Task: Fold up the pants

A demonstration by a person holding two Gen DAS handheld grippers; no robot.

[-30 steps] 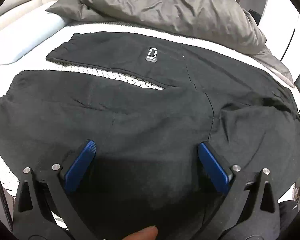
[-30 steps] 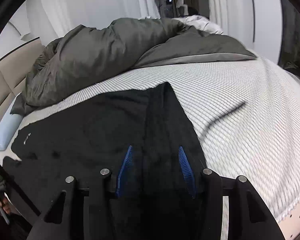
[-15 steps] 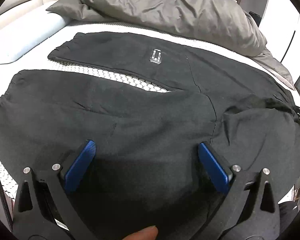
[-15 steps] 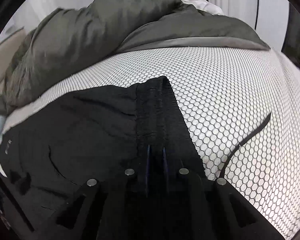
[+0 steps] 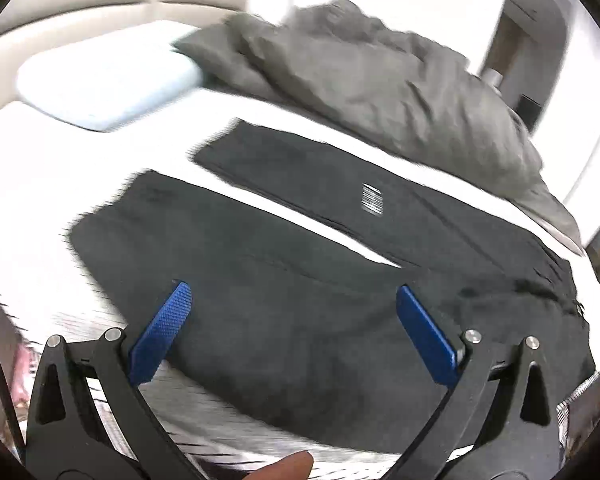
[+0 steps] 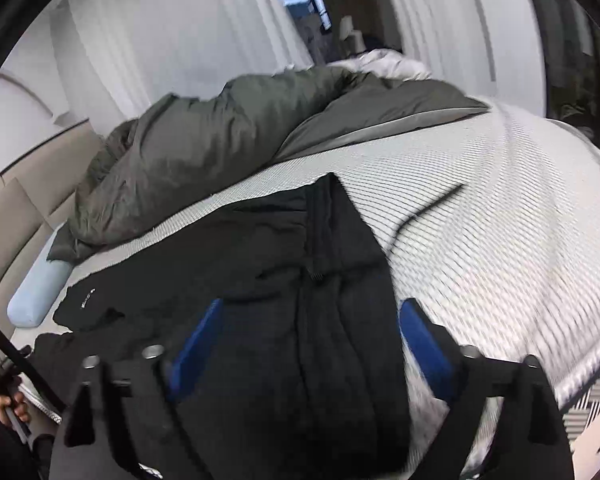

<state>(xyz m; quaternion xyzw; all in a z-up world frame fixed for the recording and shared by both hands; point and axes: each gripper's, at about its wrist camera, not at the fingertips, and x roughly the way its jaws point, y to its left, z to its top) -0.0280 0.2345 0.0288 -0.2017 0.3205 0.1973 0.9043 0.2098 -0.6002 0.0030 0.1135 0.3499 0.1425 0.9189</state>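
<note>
Black pants (image 5: 300, 280) lie spread flat on the white mesh mattress (image 5: 52, 208), legs toward the left, with a small white label (image 5: 372, 198) on the far leg. My left gripper (image 5: 294, 336) is open and empty, hovering above the near leg. In the right wrist view the waistband end of the pants (image 6: 324, 240) lies bunched with a fold. My right gripper (image 6: 312, 344) is open wide over the waistband, holding nothing.
A grey duvet (image 5: 372, 68) is piled along the far side of the bed. A pale blue pillow (image 5: 108, 84) lies at the head by the beige headboard (image 5: 100, 12). A thin black cord (image 6: 424, 208) lies on the mattress right of the waistband.
My right gripper, shut on the waistband half a second ago, has opened wide and pulled back. My left gripper has lifted and backed away from the pants, staying open.
</note>
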